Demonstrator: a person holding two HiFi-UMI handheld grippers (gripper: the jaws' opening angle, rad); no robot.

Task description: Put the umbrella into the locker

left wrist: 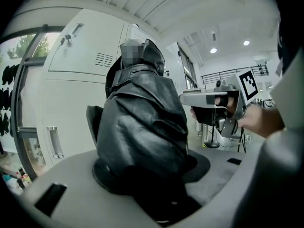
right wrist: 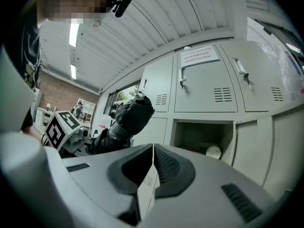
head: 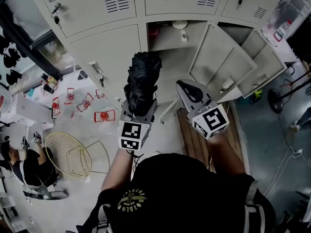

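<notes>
My left gripper (head: pixel 141 101) is shut on a folded black umbrella (head: pixel 143 79), which stands up out of its jaws toward the lockers. In the left gripper view the umbrella (left wrist: pixel 142 122) fills the middle between the pads of the left gripper (left wrist: pixel 147 175). To its right my right gripper (head: pixel 187 89) is shut with nothing in it; its pads meet in a thin seam in the right gripper view (right wrist: pixel 152 151). An open locker compartment (head: pixel 170 38) lies just ahead, its door (head: pixel 216 57) swung to the right. Inside the compartment (right wrist: pixel 199 137) sits a small white object (right wrist: pixel 213 151).
Closed grey locker doors (head: pixel 92 6) surround the open one. A second open door (head: pixel 262 57) stands further right. Wooden planks (head: pixel 194 135) lie on the floor below my right gripper. A round wire basket (head: pixel 68 152), red chairs (head: pixel 104 115) and a seated person (head: pixel 29 166) are on the left.
</notes>
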